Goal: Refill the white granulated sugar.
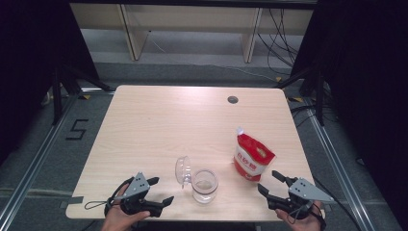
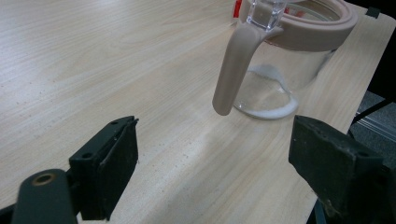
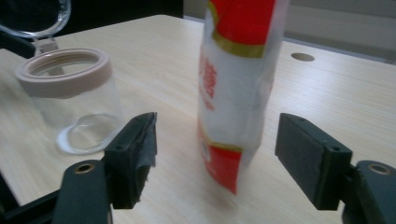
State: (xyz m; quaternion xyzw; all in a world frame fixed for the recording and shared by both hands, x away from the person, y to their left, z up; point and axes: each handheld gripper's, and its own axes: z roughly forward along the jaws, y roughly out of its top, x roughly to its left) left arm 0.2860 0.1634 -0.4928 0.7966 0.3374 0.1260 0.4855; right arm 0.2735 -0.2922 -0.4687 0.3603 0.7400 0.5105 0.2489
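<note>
Nearest the table's front edge, the left gripper (image 1: 160, 191) is held with jaws spread wide and empty, just left of the glass jar (image 1: 204, 186); the right gripper (image 1: 270, 182) is held right of the jar, jaws wide and clear of everything. The jar (pink-rimmed (image 2: 322, 32), its clear lid (image 1: 183, 170) flipped open, white grains at the bottom) is set between them. Beyond and right of the jar, the red-and-white pouch (image 1: 252, 157) is seen upright, ahead of the right gripper's open jaws.

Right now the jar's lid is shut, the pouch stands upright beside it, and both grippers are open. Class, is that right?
Not quite: the jar has its lid flipped open, as the high view shows. The pouch does stand upright beside it, and the left gripper and right gripper are open.
</note>
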